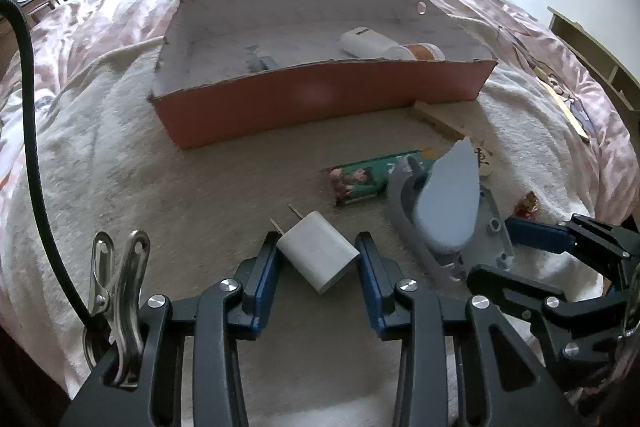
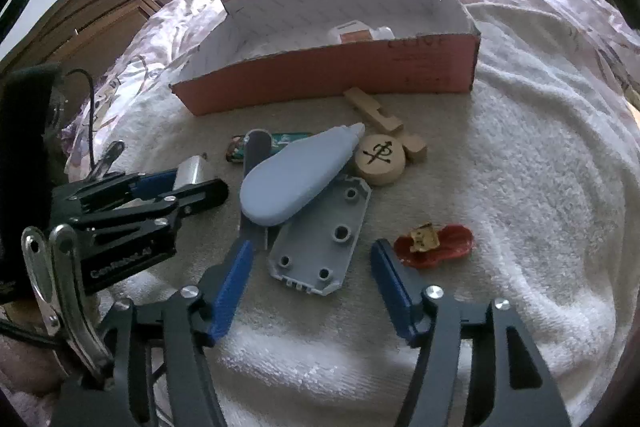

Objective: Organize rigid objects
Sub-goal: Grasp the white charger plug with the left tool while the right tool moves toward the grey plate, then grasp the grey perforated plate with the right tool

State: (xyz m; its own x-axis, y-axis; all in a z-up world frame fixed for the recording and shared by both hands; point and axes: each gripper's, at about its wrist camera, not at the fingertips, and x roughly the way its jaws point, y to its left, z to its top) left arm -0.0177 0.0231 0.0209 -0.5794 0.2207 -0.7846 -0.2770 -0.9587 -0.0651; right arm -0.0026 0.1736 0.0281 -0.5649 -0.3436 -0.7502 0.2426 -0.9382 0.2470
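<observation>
Left wrist view shows the left gripper (image 1: 318, 253) pinching the white plug (image 1: 318, 258) – its prongs point toward the red box (image 1: 320, 103), which sits straight ahead. Beside the plug, the right gripper (image 2: 310, 267) hangs open, holding nothing, around the grey plate (image 2: 320, 243).

— We have the left gripper (image 1: 318, 247) closed on the white plug adapter (image 1: 318, 258): both blue pads touch its sides, prongs pointing away toward the red cardboard box (image 1: 320, 103).

— And beside it we see the right gripper (image 1: 532, 247) low at the right, against the grey plastic plate (image 1: 494, 227) under the light-blue teardrop-shaped piece (image 1: 450, 203).

— Beyond our adapter lies a green printed packet (image 1: 372, 181) on the white towel (image 1: 160, 179). Inside the box we see a white bottle (image 1: 368, 43).
</observation>
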